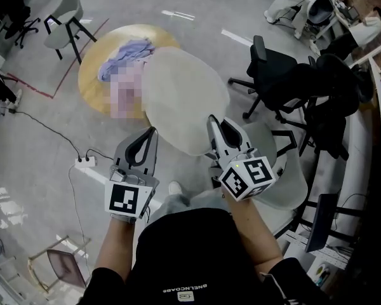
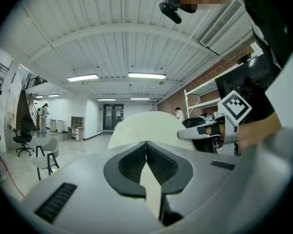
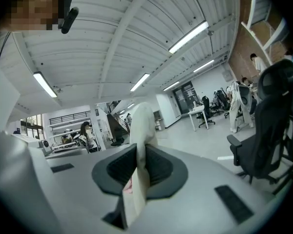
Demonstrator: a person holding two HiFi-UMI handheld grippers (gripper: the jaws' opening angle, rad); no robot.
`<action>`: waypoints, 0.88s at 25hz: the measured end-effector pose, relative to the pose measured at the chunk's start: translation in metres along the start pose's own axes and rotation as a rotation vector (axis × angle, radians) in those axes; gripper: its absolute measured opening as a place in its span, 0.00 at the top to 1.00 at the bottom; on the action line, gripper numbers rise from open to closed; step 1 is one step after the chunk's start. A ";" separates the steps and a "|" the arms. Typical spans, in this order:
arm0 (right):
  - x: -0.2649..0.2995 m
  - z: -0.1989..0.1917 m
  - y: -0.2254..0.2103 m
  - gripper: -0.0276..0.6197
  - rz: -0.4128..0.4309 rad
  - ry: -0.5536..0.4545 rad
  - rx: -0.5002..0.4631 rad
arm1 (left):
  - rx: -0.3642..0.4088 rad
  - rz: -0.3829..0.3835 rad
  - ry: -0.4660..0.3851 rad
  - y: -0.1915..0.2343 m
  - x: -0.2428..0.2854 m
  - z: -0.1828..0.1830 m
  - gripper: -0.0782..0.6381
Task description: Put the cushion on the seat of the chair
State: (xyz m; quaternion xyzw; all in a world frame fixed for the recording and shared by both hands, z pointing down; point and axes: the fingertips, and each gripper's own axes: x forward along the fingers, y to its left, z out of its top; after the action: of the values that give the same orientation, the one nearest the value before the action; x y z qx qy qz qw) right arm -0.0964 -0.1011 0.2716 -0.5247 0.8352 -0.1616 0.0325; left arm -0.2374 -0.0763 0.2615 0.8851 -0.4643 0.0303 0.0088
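Left claw (image 1: 152, 133) clamped shut on cushion (image 1: 184, 97) edge; right claw (image 1: 211, 121) likewise – chair (image 1: 289, 186) beside.

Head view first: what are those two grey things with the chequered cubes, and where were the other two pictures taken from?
There is no robot: a person holds the left hand-held gripper and the right hand-held gripper, one in each hand; the cubes are part of them. The head view comes from a camera on the person's head, looking down. The other two come from cameras riding on each one, looking along its jaws. Both are clamped on the edge of a round pale cushion, held up in the air. A pale chair stands at the person's right. Farther off are a round wooden table and a black office chair.
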 end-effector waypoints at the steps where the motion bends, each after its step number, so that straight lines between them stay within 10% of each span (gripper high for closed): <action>1: 0.003 0.000 -0.002 0.88 -0.004 0.000 0.007 | -0.001 -0.006 0.005 0.002 0.003 -0.001 0.87; 22: -0.009 -0.003 -0.075 0.88 -0.106 0.023 0.080 | -0.005 -0.117 0.074 -0.035 0.068 -0.020 0.87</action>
State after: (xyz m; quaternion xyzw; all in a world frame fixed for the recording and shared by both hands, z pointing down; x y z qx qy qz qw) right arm -0.0283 -0.1225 0.2960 -0.5646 0.7994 -0.2022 0.0353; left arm -0.1706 -0.1116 0.2858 0.9091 -0.4110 0.0611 0.0299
